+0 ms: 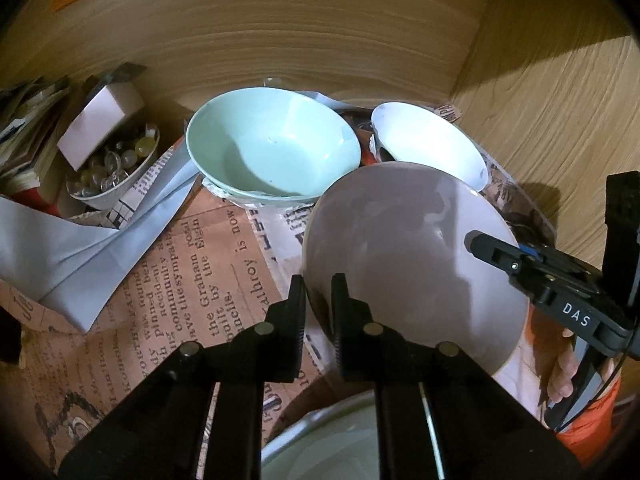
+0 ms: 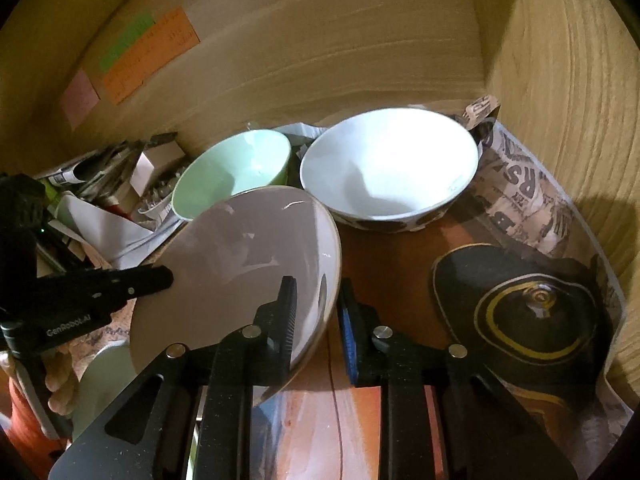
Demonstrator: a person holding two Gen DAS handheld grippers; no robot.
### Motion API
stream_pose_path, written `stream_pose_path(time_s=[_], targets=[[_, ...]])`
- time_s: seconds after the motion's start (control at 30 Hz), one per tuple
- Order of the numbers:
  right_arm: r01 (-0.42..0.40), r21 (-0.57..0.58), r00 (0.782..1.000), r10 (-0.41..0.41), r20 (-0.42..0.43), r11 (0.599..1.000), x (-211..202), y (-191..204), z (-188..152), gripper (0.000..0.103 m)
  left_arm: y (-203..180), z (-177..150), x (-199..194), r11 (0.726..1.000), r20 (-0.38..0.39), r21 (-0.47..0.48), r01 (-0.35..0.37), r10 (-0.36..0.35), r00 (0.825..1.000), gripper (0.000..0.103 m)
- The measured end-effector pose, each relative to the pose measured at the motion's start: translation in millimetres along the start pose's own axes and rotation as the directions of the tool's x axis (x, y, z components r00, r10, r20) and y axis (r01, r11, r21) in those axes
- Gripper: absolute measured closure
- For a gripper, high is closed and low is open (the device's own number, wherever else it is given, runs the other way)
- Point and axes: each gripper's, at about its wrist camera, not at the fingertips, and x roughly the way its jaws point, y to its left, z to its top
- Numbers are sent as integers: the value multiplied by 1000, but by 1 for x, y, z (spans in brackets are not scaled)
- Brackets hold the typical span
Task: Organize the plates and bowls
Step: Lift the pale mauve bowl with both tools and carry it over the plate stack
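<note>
Left wrist view: left gripper (image 1: pixel 318 300) has its jaws clenched on the near-left rim of the grey plate (image 1: pixel 412 264), one finger outside and under the rim, the other on the inner face; rim wall sits between the pads. The right gripper (image 1: pixel 500 254) reaches in from the right and bites the opposite edge. Right wrist view confirms: right gripper (image 2: pixel 318 308) jaws clamped across the plate's right rim, left finger on the plate's face, blue-padded finger outside. Plate (image 2: pixel 240 268) is tilted, right edge higher, and appears lifted clear of the newspaper lining (image 1: pixel 180 280), though contact at its hidden near edge cannot be ruled out. It sits in front of the mint bowl (image 1: pixel 276 144) and the white bowl (image 1: pixel 432 140), overlapping both in view; whether it touches either rim I cannot tell. A pale dish (image 1: pixel 332 444) lies near and below. A small bowl of marbles (image 1: pixel 112 172) and a stack of papers are far left; a black lid with gold ring (image 2: pixel 532 316) lies right. Judgement: step in hand is a two-sided carry of the plate. To do it well, keep both grips moving together so neither twists the rim, level the plate before travel, and raise it enough to clear the bowl rims behind. Glazed edge looks slippery; shallow pad contact could let it slide if the hands drift apart.
</note>
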Motion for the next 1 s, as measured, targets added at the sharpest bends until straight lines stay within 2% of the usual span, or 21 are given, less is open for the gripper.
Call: stream_pose_path(time_s=[0.2, 0.57, 0.8, 1.0], targets=[[-1, -6, 999, 1, 42, 1000, -15, 4, 1, 84, -5, -3, -15, 1000, 36, 6, -4, 4, 999, 92], [-12, -73, 993, 20, 116, 997, -44, 33, 1, 84, 1, -13, -57, 999, 123, -46, 12, -6, 992, 92], [-44, -117, 988, 61, 142, 992, -60, 57, -3, 84, 9, -30, -94, 997, 192, -79, 14, 1, 981, 92], [-72, -149, 983, 96, 159, 986, -71, 77, -9, 84, 12, -49, -127, 996, 255, -89, -12, 34, 966, 92]])
